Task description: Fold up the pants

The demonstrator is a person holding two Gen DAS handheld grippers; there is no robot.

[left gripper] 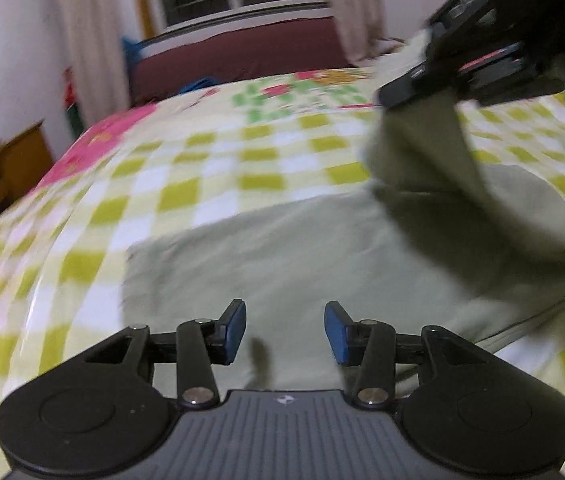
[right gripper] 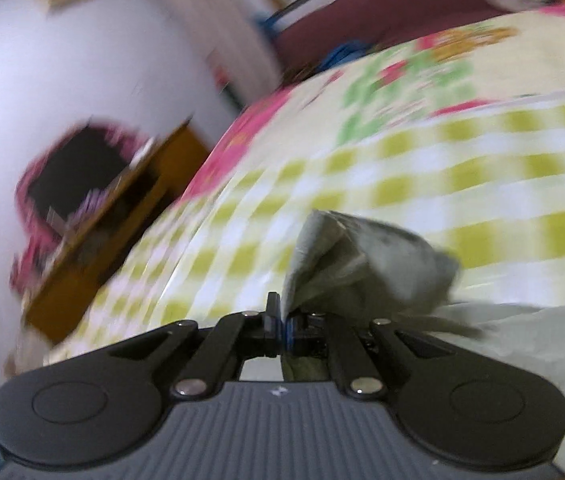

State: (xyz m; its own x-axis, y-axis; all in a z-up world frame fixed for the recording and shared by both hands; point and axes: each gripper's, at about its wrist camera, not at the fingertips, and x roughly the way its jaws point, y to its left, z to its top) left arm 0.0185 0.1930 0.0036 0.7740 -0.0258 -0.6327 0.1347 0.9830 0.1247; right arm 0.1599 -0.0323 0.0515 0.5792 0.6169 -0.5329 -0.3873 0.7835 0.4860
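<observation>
Pants (left gripper: 322,248) lie on a checked bedspread (left gripper: 186,184). Left gripper (left gripper: 285,330) hovers open, empty. Only the right wrist view shows the right gripper (right gripper: 282,326) pinching fabric.

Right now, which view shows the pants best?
Left wrist: the pants lie spread on the bed, one end lifted by the right gripper. Right wrist shows only the bunched end it pinches.

left gripper (left gripper: 285,332): jaws apart, blue pads (left gripper: 236,330) facing each other, nothing between them
right gripper (right gripper: 283,322): jaws pinched tight on pants (right gripper: 362,264), cloth bunched just past the tips; body tilted
</observation>
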